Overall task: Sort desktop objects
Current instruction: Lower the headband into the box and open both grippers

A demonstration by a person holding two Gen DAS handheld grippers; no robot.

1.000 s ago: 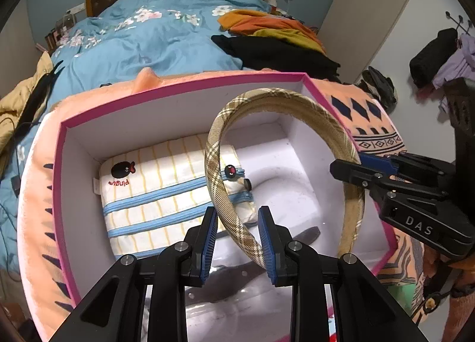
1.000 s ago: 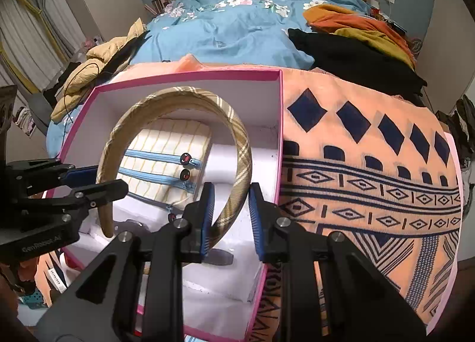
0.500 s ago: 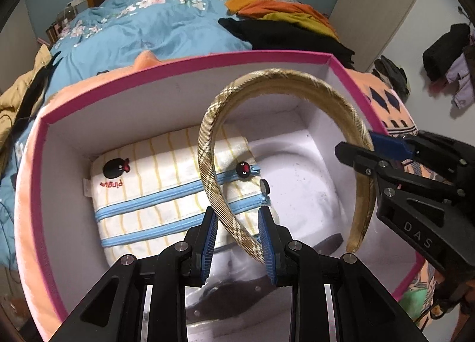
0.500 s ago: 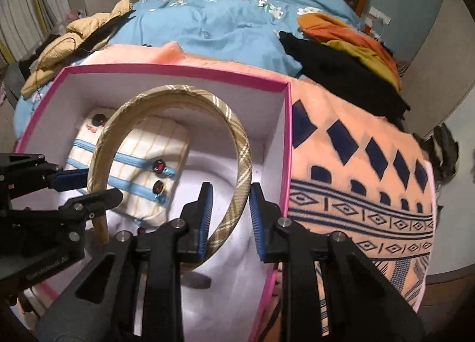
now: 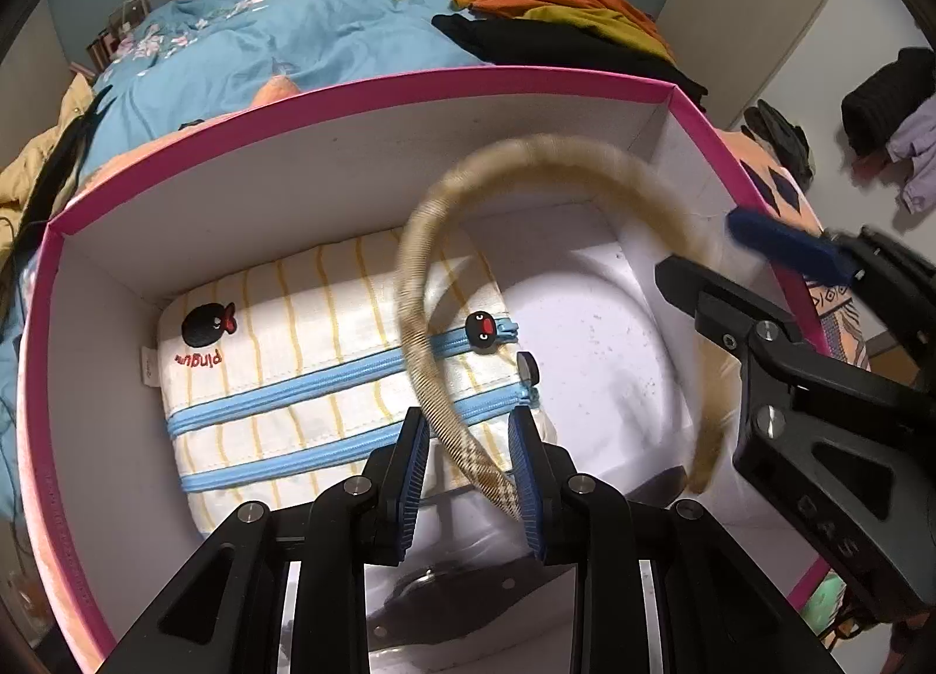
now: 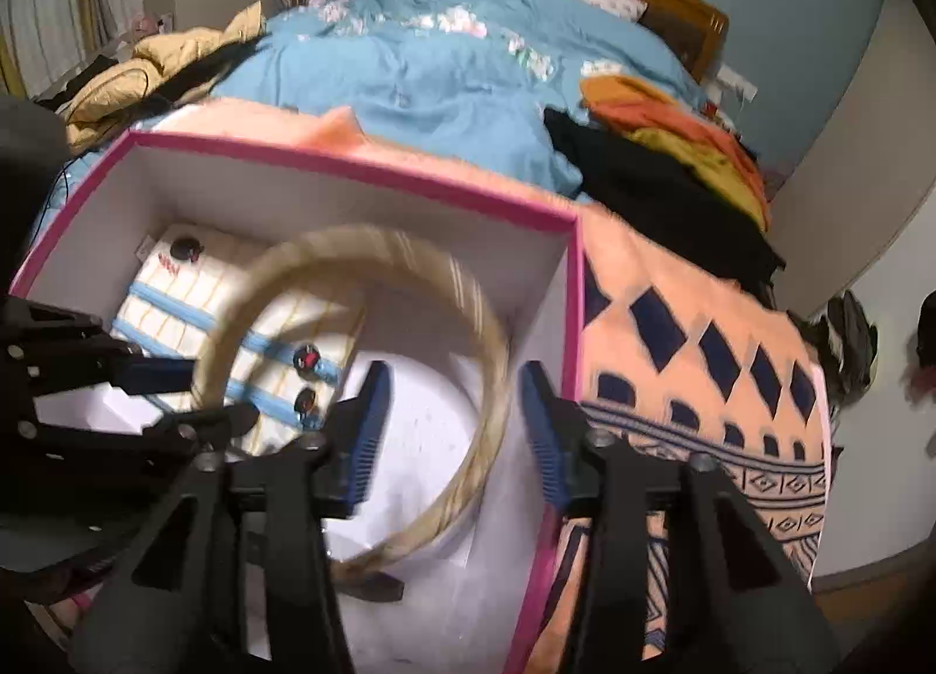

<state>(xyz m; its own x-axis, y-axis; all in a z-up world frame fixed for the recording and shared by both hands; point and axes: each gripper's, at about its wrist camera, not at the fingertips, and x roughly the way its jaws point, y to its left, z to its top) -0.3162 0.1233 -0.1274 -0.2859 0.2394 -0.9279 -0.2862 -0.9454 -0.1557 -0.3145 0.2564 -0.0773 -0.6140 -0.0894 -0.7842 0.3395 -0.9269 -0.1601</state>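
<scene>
Left gripper (image 5: 468,466): your fingers stand spread, with one end of the headband (image 5: 444,411) between the blue pads; it lies against the right pad, well clear of the left one.
Right gripper (image 6: 450,428): your fingers are parted wide; the other leg of the headband passes between them, and you cannot tell whether it touches either pad.
Headband: a tan plaid arc, blurred, standing on edge inside the box (image 5: 362,89), its top near the far right corner.
Box: white inside with a pink rim, sitting on an orange cloth (image 6: 702,334) with dark blue diamonds.
Pencil case (image 5: 304,358): white with yellow stripes and blue zips, lying flat on the box floor at the left, under the left leg of the headband.
Background: a bed (image 6: 439,54) with a blue floral quilt and piled clothes.
</scene>
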